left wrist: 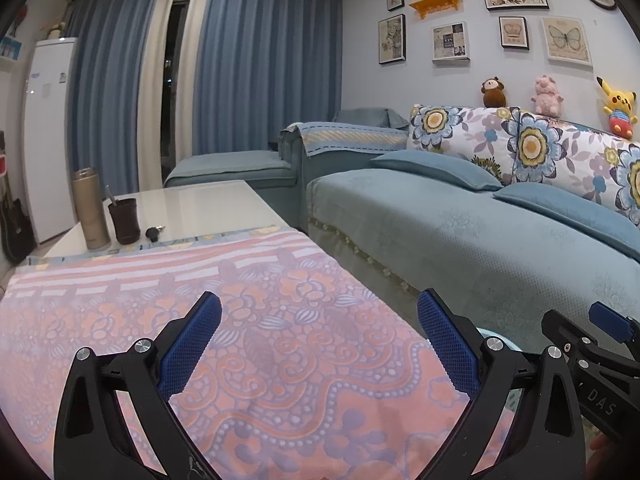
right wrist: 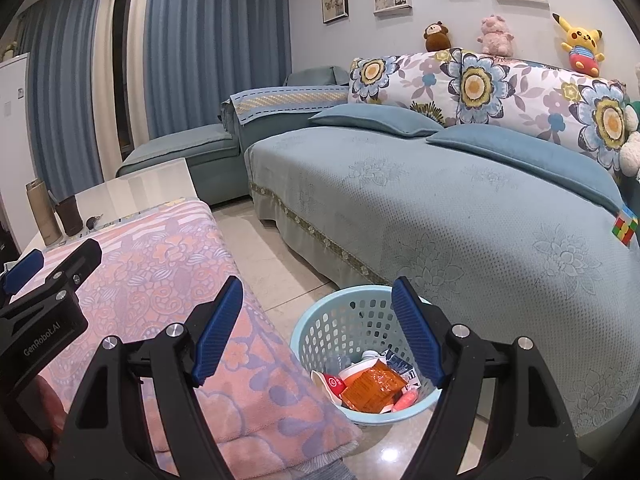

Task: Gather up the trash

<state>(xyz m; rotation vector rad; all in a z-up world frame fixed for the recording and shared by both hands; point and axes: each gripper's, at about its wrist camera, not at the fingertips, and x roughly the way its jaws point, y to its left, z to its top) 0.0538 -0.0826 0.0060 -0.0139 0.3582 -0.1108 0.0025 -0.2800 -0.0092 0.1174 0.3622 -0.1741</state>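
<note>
Tools side by side: left tool (left wrist: 319, 354) spread over towel (left wrist: 240, 340), right tool (right wrist: 318, 330) spread above basket (right wrist: 320, 320).

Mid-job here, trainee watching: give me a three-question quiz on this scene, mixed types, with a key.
1. True or false: the light blue basket on the floor between the table and the sofa already has wrappers in it.
2. Multiple choice: what stands beside the gold thermos on the table? A) a dark cup B) a Rubik's cube C) a plush toy
3. Fill in: both the left gripper and the right gripper have their jaws ____.

Key: 1 true; an orange packet and a paper cup lie inside. 2 A; the Rubik's cube is on the sofa. 3 open, holding nothing.
</note>
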